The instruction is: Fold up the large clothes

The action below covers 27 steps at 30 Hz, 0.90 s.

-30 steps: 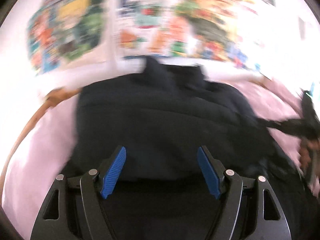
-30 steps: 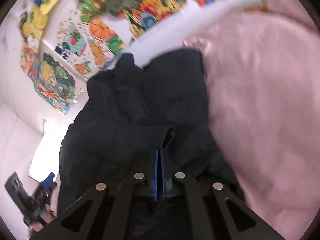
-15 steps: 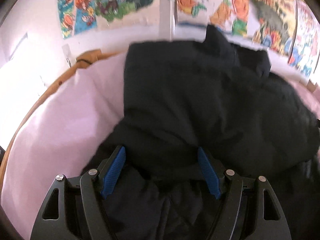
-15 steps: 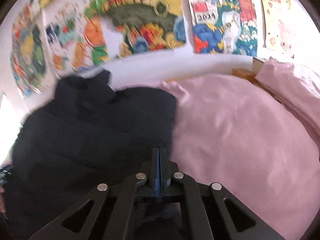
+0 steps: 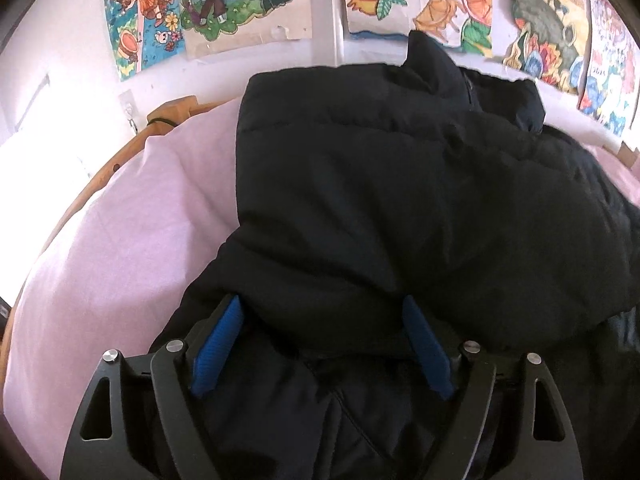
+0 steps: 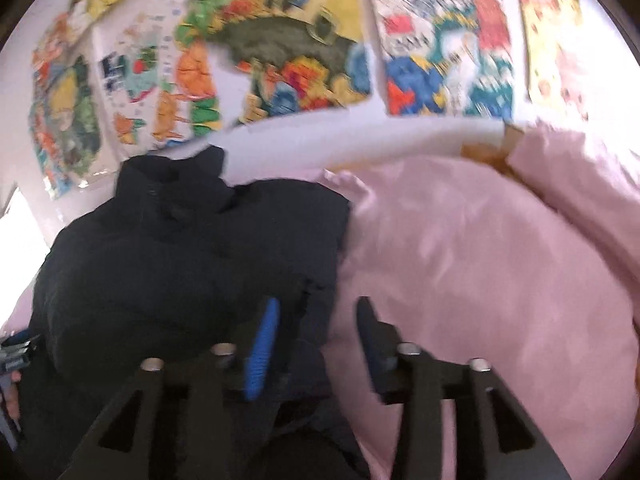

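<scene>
A large black puffer jacket [image 5: 400, 200] lies on a pink bed sheet [image 5: 120, 264], collar toward the wall, one side folded over the body. It also shows in the right wrist view [image 6: 180, 264]. My left gripper [image 5: 320, 312] is open, its blue pads [image 5: 218, 344] astride the folded jacket's near edge. My right gripper [image 6: 316, 312] is open over the jacket's right edge, where black fabric meets the pink sheet [image 6: 460, 272]. The right wrist view is blurred.
A wooden bed frame [image 5: 120, 160] curves round the left side. Colourful drawings [image 5: 208, 4] hang on the white wall behind the bed. A pink pillow [image 6: 580, 184] lies at the far right. The other gripper's edge shows at far left [image 6: 12, 356].
My right gripper has opened and let go of the jacket fabric it held shut. The folded side now lies over the jacket body. My left gripper stays open at the near edge.
</scene>
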Motion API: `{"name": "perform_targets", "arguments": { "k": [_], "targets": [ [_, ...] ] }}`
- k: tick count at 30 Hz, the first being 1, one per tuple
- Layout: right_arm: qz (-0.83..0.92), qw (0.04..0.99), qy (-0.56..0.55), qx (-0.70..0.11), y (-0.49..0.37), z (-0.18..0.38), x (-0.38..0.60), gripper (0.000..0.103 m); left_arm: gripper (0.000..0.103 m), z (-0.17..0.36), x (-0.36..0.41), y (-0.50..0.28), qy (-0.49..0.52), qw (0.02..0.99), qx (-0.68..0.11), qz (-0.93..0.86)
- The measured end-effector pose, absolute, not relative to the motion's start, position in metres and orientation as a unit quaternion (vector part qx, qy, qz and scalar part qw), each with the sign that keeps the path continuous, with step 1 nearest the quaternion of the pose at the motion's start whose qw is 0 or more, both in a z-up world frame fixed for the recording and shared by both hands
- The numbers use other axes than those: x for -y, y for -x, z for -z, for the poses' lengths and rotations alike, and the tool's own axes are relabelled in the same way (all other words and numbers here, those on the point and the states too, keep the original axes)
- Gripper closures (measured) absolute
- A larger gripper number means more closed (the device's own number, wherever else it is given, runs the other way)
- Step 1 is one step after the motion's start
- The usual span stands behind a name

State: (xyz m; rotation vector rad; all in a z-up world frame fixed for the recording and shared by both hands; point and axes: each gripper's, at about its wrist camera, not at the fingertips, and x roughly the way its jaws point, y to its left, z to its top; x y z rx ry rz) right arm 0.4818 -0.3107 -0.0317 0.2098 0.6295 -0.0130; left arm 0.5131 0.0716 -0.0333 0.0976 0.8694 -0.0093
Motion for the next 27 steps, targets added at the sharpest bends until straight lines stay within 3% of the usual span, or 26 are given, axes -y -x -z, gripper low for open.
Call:
{"name": "perform_targets", "arguments": {
  "k": [9,12,18,22,27],
  "targets": [
    [-0.005,0.928,0.047,-0.37,-0.505,0.072,0.248,0.052,0.017,0.044,-0.069,-0.52,-0.069,0.899,-0.433,-0.009],
    [0.004,0.926,0.064,-0.373,-0.51,0.084,0.246,0.046,0.014,0.048,-0.072,-0.523,-0.065,0.898,-0.435,-0.008],
    [-0.036,0.925,0.003,-0.378,-0.504,0.068,0.269,0.043,0.014,0.019,-0.078,-0.522,-0.072,0.893,-0.443,0.024],
    [-0.085,0.926,-0.012,-0.366,-0.51,0.025,0.275,0.026,0.014,-0.033,-0.074,-0.529,-0.12,0.908,-0.396,0.06],
    [-0.116,0.919,-0.098,-0.364,-0.562,-0.02,0.275,0.023,0.014,-0.086,-0.068,-0.601,-0.072,0.917,-0.375,0.115]
  ]
}}
